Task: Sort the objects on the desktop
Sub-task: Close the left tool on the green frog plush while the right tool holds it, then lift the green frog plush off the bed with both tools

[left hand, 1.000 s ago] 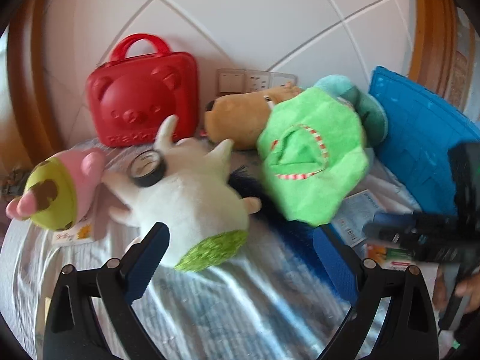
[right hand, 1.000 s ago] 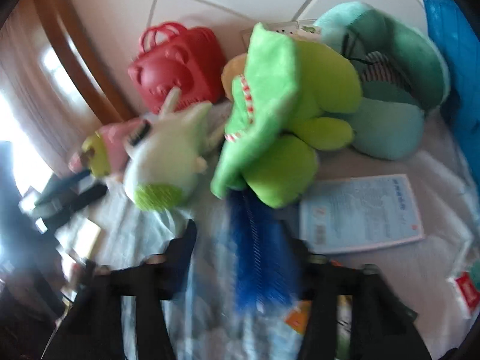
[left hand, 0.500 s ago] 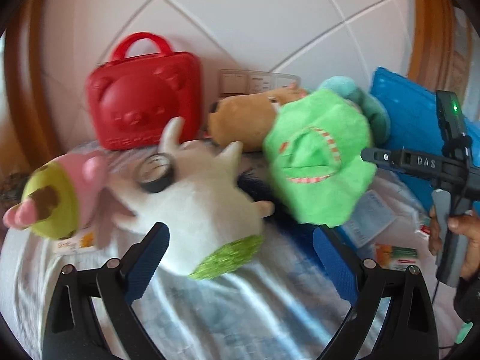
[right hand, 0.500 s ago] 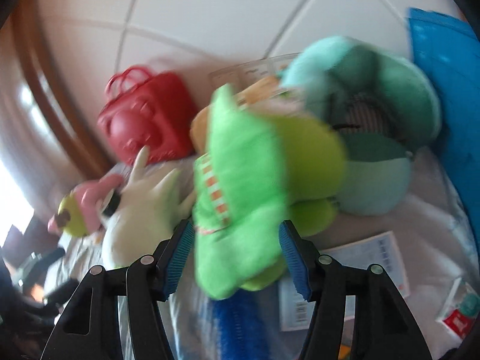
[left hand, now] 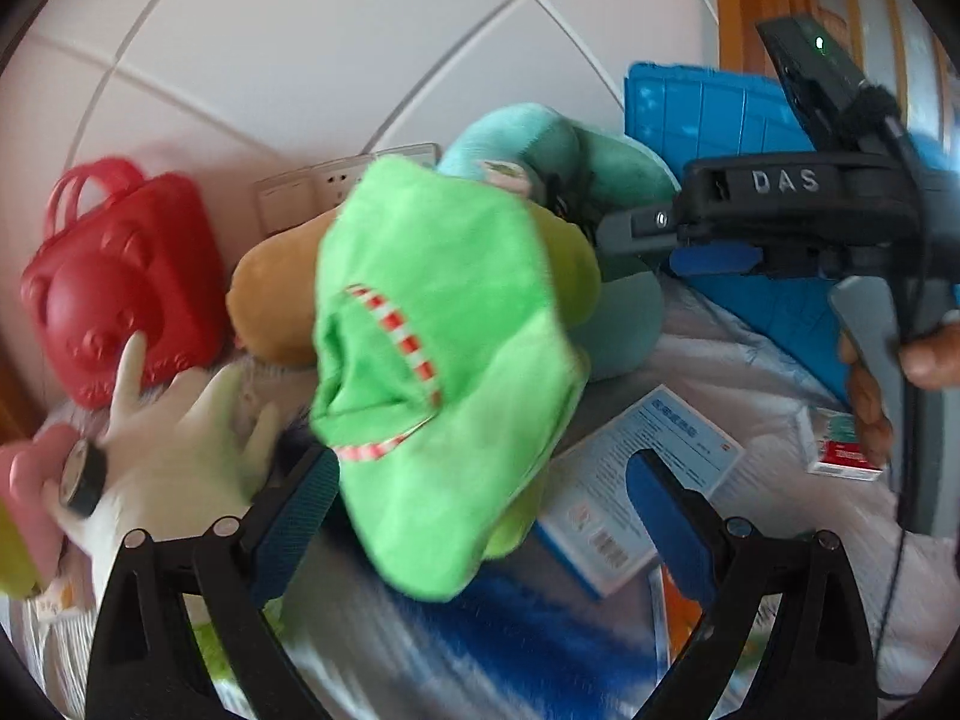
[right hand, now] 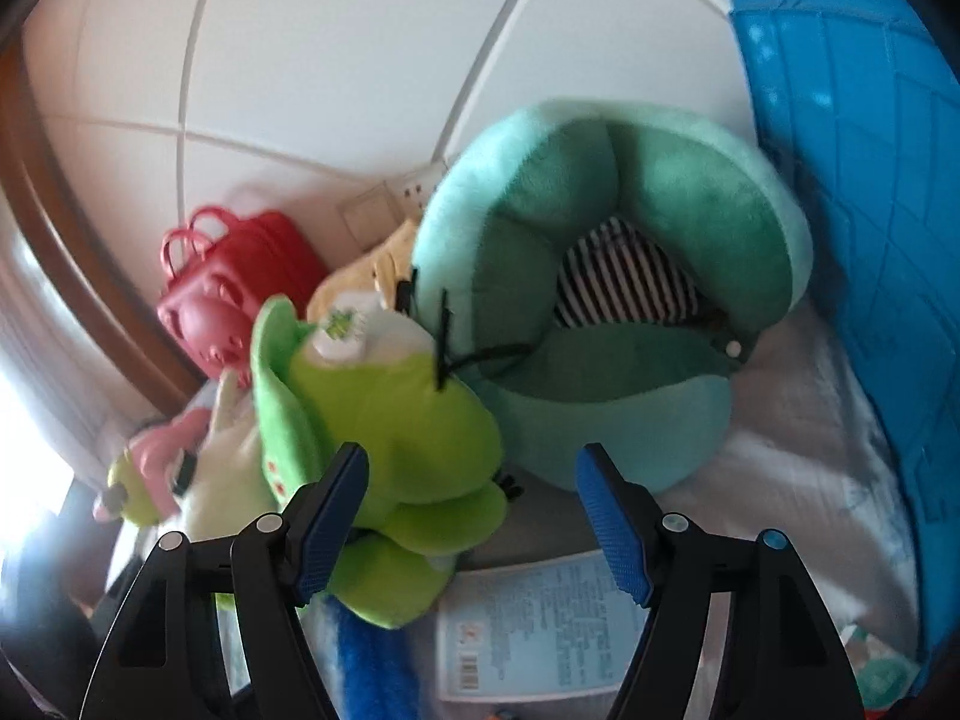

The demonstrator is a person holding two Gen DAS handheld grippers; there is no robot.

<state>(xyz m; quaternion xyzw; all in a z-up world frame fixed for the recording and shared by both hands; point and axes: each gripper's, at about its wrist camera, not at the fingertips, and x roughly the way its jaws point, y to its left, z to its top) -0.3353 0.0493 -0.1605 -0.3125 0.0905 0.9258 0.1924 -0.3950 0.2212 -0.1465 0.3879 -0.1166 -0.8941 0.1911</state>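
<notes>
A bright green plush frog [left hand: 444, 360] lies on the cloth-covered desk, leaning on a brown plush [left hand: 270, 300]. My left gripper [left hand: 480, 510] is open, its blue pads on either side of the frog's lower edge without pressing it. In the right wrist view the frog [right hand: 396, 420] is at the left and a teal neck pillow [right hand: 600, 300] is straight ahead. My right gripper [right hand: 474, 516] is opening, with nothing clamped; its left pad is next to the frog's leg. A white plush [left hand: 174, 450] carries a black tape roll [left hand: 84, 474].
A red bear-faced case [left hand: 120, 288] stands against the tiled wall at the left. A blue crate [right hand: 852, 240] leans at the right. A white-and-blue box [left hand: 636, 480] and a small red-and-white box [left hand: 840, 444] lie on the cloth. A person's hand [left hand: 870, 396] holds the right tool.
The left gripper has swung right, from in front of the white plush to the green frog. The right gripper has moved forward to the teal pillow and its jaws have widened.
</notes>
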